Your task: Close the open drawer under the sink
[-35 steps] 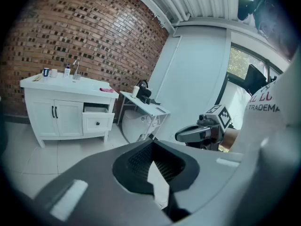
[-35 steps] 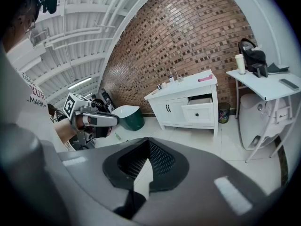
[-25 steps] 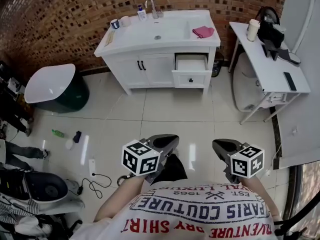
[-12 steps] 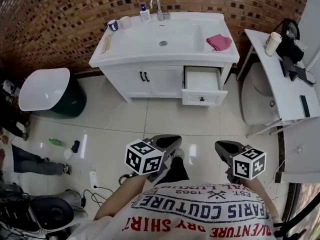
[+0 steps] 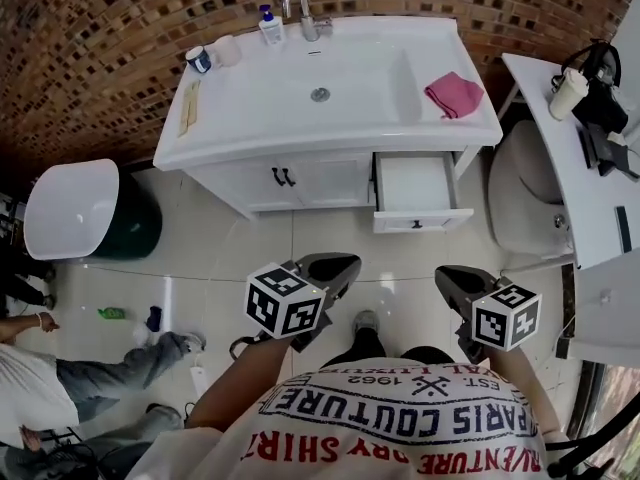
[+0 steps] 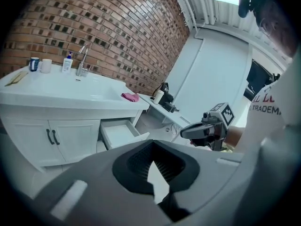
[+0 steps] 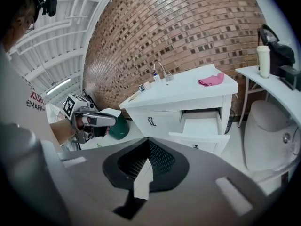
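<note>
The left hand-held gripper (image 5: 338, 266) and right hand-held gripper (image 5: 452, 280) were both clenched on nothing, low in the frame's centre. Tiled floor (image 5: 330, 233) lay between them and the open drawer (image 5: 415, 190), upper right of centre under the sink (image 5: 330, 78), with a pink cloth (image 5: 453, 94) above it.

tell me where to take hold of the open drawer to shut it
Go for the small dark knob at the centre of the drawer front, or press that flat panel. Come straight from the room side with the right tongs; it juts squarely out.
</note>
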The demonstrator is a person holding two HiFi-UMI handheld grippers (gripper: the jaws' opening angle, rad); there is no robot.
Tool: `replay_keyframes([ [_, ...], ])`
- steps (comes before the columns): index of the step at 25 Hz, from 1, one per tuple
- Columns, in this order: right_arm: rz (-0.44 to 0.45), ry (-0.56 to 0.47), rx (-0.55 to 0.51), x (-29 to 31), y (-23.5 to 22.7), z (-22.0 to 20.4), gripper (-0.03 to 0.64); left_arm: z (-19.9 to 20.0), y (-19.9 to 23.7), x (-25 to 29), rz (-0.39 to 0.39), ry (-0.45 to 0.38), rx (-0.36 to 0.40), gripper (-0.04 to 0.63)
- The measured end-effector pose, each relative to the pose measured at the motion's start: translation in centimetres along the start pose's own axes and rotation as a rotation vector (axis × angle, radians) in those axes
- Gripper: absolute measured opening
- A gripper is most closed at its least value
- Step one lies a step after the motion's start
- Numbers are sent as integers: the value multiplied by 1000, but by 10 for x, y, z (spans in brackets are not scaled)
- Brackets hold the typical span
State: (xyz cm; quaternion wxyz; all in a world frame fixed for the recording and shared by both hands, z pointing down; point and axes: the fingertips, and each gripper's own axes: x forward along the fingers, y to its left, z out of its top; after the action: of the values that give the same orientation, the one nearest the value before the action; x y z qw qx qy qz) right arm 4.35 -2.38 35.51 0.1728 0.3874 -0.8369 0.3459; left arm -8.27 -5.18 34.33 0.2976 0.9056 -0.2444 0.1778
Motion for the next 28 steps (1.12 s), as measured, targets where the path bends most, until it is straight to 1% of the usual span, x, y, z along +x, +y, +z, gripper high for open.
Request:
replay_keyframes([
  [6, -3, 25, 36, 10, -26, 1, 6, 3, 14, 26, -8, 35, -35, -9],
  [9, 14, 41, 45, 12, -39, 1, 6, 6, 14, 35, 5, 34, -51, -9],
  [12, 31, 47, 33, 12, -50, 9, 6, 11, 13, 42, 20, 27, -68, -9],
  [16, 31, 49, 31, 13, -65, 16, 6, 10, 18, 52, 37, 35, -96, -9],
  [20, -3, 58, 64, 23, -87, 9, 6, 7, 25, 58, 46, 37, -124, -9],
  [23, -38, 91, 88, 41, -106, -6, 6, 1, 37, 66, 55, 44, -141, -9],
  [26, -92, 122, 88, 67, -131, -24, 6, -8, 52, 80, 56, 61, -164, -9],
  [28, -146, 145, 85, 91, -154, -40, 6, -13, 60, 88, 44, 70, -185, -9],
])
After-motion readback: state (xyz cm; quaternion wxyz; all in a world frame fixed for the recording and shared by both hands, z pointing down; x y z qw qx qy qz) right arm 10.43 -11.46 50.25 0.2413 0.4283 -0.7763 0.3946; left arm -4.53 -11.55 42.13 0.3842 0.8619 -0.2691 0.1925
